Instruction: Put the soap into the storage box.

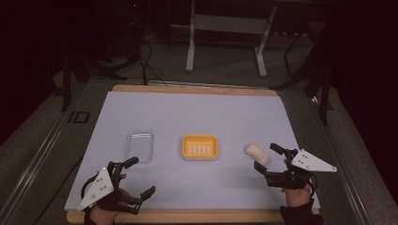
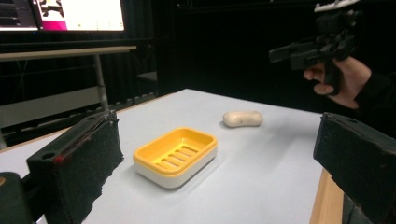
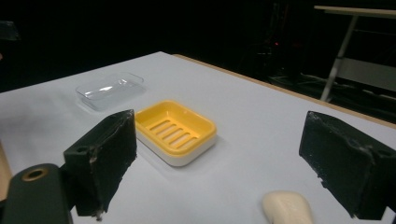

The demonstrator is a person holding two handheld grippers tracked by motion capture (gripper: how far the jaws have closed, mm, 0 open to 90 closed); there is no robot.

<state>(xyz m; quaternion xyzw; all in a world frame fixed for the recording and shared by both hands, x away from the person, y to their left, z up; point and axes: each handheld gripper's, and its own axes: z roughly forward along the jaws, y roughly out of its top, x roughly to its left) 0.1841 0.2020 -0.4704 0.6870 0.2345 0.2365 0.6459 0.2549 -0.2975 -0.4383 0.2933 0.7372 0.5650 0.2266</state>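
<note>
Going left to right in the high view: the left gripper (image 1: 139, 177) sits at about 7 o'clock on the white mat (image 1: 197, 117), jaws spread wide with nothing between them. Just past it, around 9 o'clock from the middle, lies the clear lid (image 1: 140, 145). Dead centre is the yellow soap dish (image 1: 200, 147) (slotted tray, white base). The soap bar (image 1: 257, 153) lies flat on the mat at 3 o'clock from the dish, near it but not touching. The right gripper (image 1: 267, 157) hangs at roughly 4 o'clock, jaws wide apart either side of the soap, not clamping it.
</note>
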